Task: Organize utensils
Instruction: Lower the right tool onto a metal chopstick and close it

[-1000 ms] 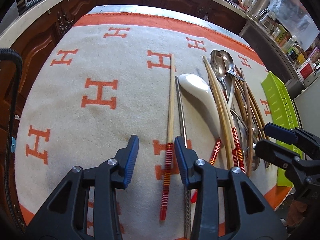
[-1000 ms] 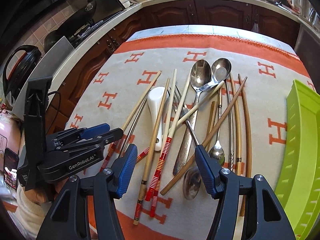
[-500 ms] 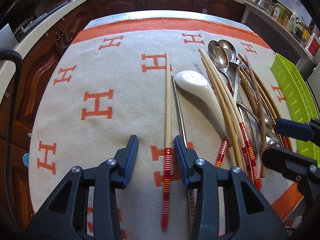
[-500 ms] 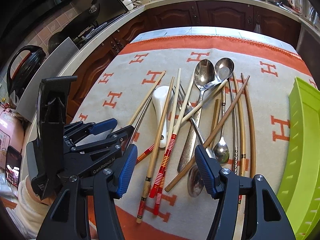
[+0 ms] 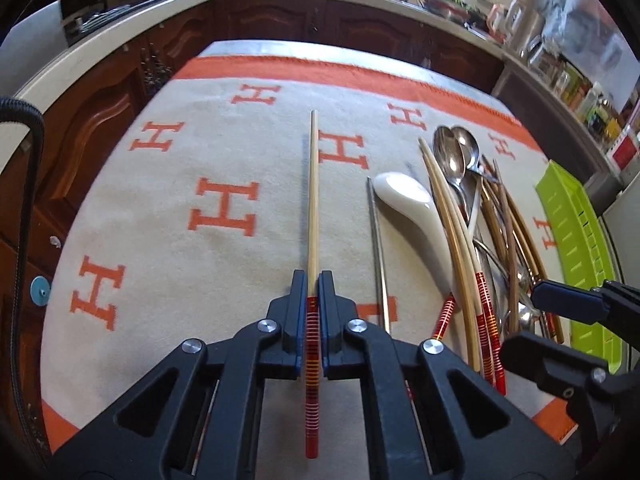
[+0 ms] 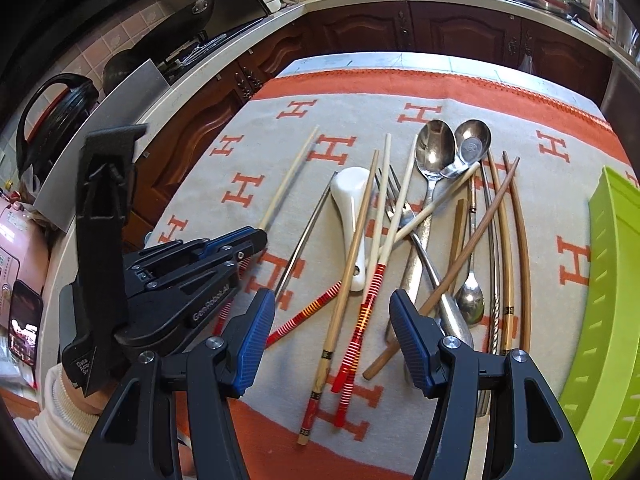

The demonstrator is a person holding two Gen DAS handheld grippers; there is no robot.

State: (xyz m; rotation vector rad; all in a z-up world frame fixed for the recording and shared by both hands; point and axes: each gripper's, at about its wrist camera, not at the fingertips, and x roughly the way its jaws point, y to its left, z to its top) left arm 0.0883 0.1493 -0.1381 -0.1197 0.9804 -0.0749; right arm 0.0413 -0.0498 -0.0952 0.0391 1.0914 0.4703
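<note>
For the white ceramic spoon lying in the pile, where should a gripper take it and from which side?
Probably the white ceramic spoon's handle end, from above and from the pile's left side. A chopstick crosses it on the right, while its left edge faces only the metal chopstick; the narrow handle fits jaws better than the bowl.

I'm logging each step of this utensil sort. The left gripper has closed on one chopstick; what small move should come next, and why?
Probably lift it straight up a little. The left gripper is shut on the red-banded chopstick, which lies apart from the pile, so it should rise cleanly. The green tray sits to the right, past the open right gripper.
</note>
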